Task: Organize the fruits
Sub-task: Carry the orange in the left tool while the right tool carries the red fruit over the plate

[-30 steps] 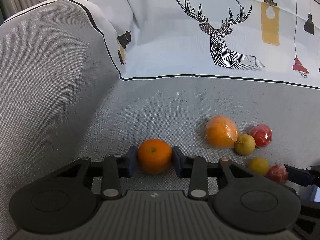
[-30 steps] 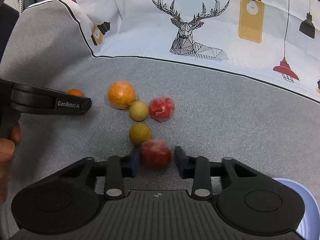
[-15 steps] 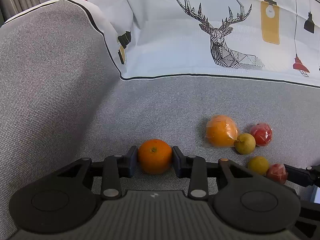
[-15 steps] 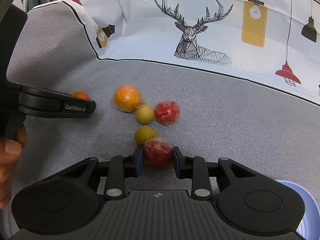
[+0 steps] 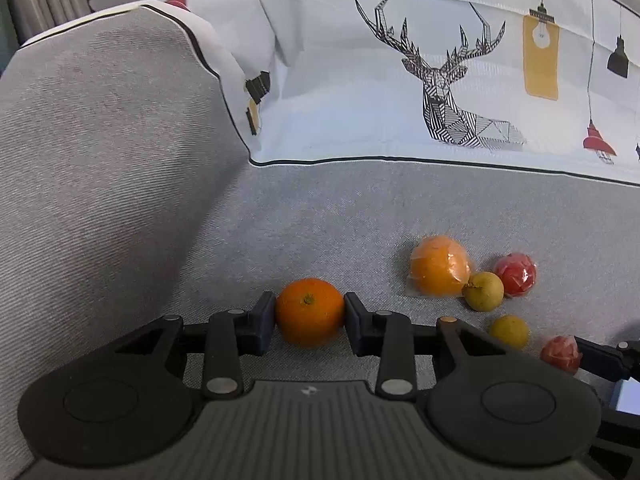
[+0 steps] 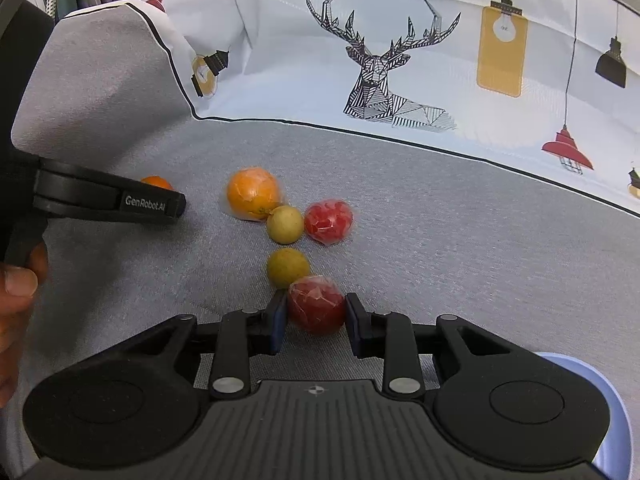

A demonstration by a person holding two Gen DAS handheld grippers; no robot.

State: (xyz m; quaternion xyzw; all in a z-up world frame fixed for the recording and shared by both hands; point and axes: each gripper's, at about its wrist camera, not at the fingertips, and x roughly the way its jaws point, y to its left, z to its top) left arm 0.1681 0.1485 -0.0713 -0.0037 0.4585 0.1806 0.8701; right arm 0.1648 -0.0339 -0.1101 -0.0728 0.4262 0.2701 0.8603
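A small orange [image 5: 309, 312] rests on the grey sofa seat, and my left gripper [image 5: 310, 322] is shut on it, a pad pressing each side. In the right wrist view my right gripper [image 6: 316, 316] is shut on a red fruit in plastic wrap [image 6: 317, 304]. Just beyond it lie two yellow-green round fruits [image 6: 288, 268] [image 6: 285, 224], a second wrapped red fruit [image 6: 329, 221] and a bigger wrapped orange [image 6: 253, 193]. The left wrist view shows the same cluster to its right: wrapped orange [image 5: 439, 265], yellow-green fruit [image 5: 483, 291].
A white printed cloth [image 6: 400, 52] with a deer covers the sofa back. The grey armrest [image 5: 100, 160] rises on the left. A pale blue plate rim [image 6: 600, 408] shows at the lower right. A person's hand [image 6: 16, 292] holds the left gripper's handle.
The right gripper's pads have closed in on the wrapped red fruit, which now sits snug between them. The left gripper and its orange have stayed put.
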